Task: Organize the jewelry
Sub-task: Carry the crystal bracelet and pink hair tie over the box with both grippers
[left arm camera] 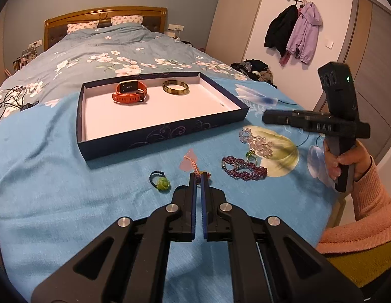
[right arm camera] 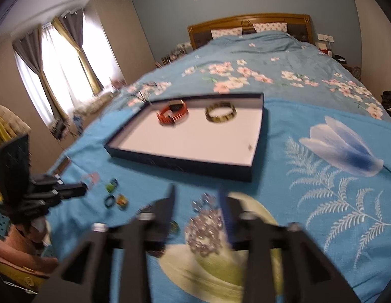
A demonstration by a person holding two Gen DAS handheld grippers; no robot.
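Observation:
A dark blue tray (left arm camera: 160, 136) with a white floor lies on the bed and holds an orange watch (left arm camera: 129, 92) and a gold bangle (left arm camera: 175, 87). In front of it, my left gripper (left arm camera: 198, 176) is shut on a pink braided bracelet (left arm camera: 191, 162) whose cord runs in between the tips. To the right lie a purple beaded bracelet (left arm camera: 244, 169), a green ring (left arm camera: 250, 155) and a clear crystal bracelet (left arm camera: 256, 142). My right gripper (right arm camera: 196, 197) stands open over the crystal bracelet (right arm camera: 205, 227), which lies between its blurred fingers. The tray (right arm camera: 182, 162) is just beyond.
A black hair tie with a green ornament (left arm camera: 160, 180) lies left of my left gripper. Small rings (right arm camera: 117, 200) sit near the bed's front left. Black cables (left arm camera: 8, 101) trail at the far left. A clothes pile (left arm camera: 256, 69) sits past the bed's right edge.

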